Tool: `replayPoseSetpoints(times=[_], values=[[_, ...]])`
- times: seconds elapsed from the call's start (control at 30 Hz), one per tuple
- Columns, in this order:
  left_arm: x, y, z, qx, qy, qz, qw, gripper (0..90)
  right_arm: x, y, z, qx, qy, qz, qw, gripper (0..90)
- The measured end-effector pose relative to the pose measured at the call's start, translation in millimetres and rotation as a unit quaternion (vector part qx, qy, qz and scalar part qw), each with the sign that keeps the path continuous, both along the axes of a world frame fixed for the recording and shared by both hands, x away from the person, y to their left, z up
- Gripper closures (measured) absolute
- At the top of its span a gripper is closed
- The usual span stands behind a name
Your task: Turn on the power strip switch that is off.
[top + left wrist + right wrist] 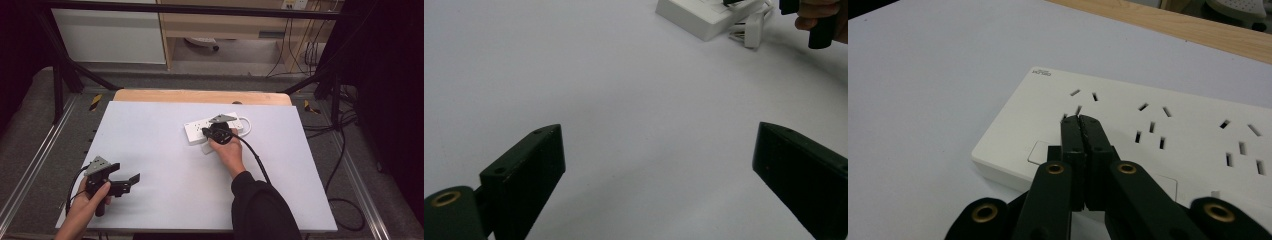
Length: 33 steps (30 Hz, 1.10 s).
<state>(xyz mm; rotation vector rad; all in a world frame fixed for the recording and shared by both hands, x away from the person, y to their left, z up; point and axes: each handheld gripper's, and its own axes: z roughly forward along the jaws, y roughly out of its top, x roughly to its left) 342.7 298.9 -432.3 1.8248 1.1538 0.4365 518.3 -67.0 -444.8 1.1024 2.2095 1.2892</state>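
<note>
High view: at the white table's (150,150) near left corner, the left gripper (131,179) is held with jaws spread wide, nothing between them. Right of centre, the right gripper (1079,121), jaws pressed together, rests its tips on a white power strip (1168,135).

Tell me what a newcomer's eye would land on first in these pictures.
First, the white power strip at the middle far part of the white table, with the right gripper shut and its tips over the sockets. Next, the left gripper near the front left corner, fingers wide open over bare tabletop.
</note>
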Motion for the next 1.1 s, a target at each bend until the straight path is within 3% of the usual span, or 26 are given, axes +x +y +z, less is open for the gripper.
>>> replayPoseSetpoints(times=[0.33, 1.07, 1.1], values=[[-0.1, 0.0, 0.0, 0.000, -0.001, 0.000, 1.0000, 6.8, -2.7, 2.3, -1.8, -0.013, -0.019, 0.006, 0.9997, 90.0], [-0.1, -0.4, -0.3, 0.002, 0.000, -0.001, 1.0000, 6.8, -3.0, -3.5, -2.9, -0.002, -0.013, -0.006, 0.9999, 90.0], [-0.1, -0.5, -0.3, 0.002, -0.001, -0.001, 1.0000, 6.7, -3.3, -3.6, -3.3, -0.022, -0.017, -0.010, 0.9996, 90.0]])
